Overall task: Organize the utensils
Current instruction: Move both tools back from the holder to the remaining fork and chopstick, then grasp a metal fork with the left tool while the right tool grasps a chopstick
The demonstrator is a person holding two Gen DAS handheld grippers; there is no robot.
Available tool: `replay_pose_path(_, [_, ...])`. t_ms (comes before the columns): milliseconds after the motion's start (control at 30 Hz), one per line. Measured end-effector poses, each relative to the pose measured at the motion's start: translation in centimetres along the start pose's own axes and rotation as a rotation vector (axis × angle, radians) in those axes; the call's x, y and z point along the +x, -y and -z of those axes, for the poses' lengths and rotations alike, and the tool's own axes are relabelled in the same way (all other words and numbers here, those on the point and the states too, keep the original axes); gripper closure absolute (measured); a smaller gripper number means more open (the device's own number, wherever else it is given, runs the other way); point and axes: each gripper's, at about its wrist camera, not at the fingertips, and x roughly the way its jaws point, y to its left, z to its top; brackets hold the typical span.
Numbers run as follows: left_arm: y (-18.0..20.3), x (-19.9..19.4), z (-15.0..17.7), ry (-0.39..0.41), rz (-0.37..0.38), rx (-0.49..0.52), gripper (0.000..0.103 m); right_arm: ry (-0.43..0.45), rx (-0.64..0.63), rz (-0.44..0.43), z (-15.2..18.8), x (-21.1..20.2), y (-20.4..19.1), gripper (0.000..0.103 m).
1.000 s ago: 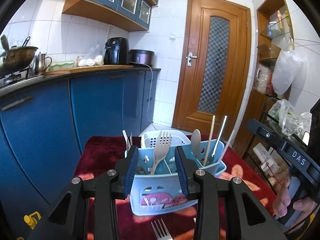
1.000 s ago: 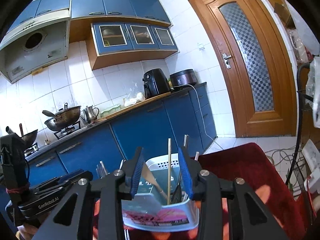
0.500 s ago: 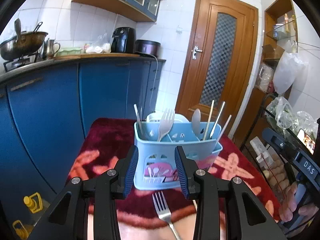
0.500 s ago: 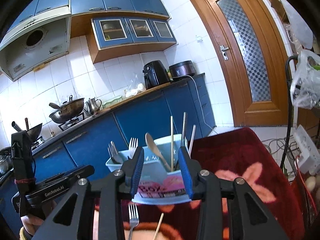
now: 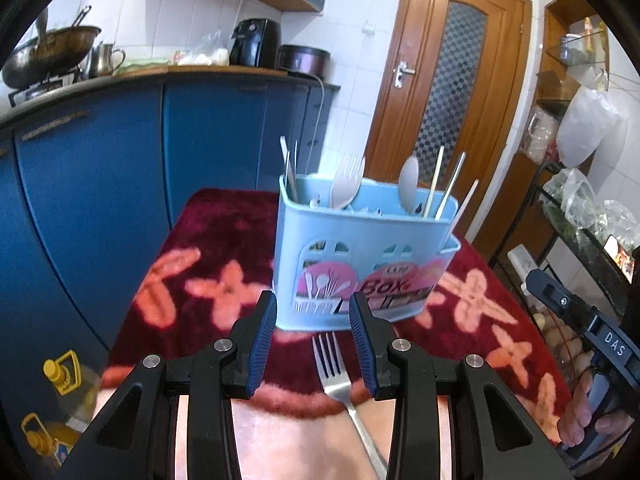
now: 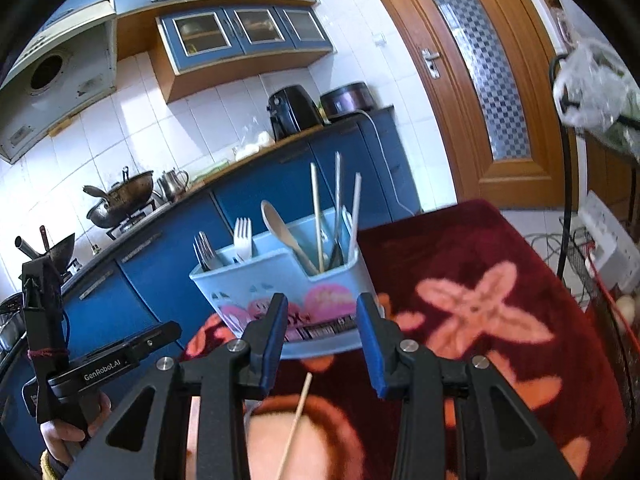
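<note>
A light blue utensil caddy [image 5: 362,264] stands on a red flowered cloth [image 5: 208,264], holding forks, a spoon and chopsticks; it also shows in the right wrist view [image 6: 296,292]. A metal fork [image 5: 340,376] lies on the cloth in front of the caddy, between the fingers of my open, empty left gripper [image 5: 313,344]. A wooden chopstick [image 6: 296,420] lies on the cloth below my open, empty right gripper [image 6: 322,344]. Both grippers hover in front of the caddy.
Blue kitchen cabinets [image 5: 100,184] run along the left, with a wok [image 6: 120,200] and kettle on the counter. A wooden door [image 5: 452,100] is behind. A wire rack with bags [image 5: 580,208] stands at the right. Oil bottles [image 5: 60,408] sit on the floor at left.
Both grippers have pulled back and lowered from over the caddy. The fork and the chopstick on the cloth have come into view beneath them.
</note>
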Motion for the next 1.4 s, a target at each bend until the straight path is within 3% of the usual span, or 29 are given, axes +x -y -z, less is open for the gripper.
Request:
replay_pose_path(300, [-0.2, 3.9, 1.9, -0.12, 0.025, -0.013, 0.064, -0.075, 0.039, 0.014, 1.8, 1.5, 1.4, 0.064])
replay_pose_path(700, [-0.9, 7.9, 3.8, -0.223, 0.022, -0.034, 0.064, -0.136, 0.073, 0.035, 3.2, 3.0, 2.8, 0.064])
replay_pose_path(1100, [-1.6, 9.8, 4.6, -0.26, 0.179, -0.121, 0.065, -0.176, 0.088, 0.045, 4.1, 3.9, 3.3, 0.064])
replay_pose_path(1400, [-1.6, 10.4, 4.9, -0.28, 0.27, -0.155, 0.085, -0.189, 0.095, 0.049, 4.2, 4.2, 3.5, 0.064])
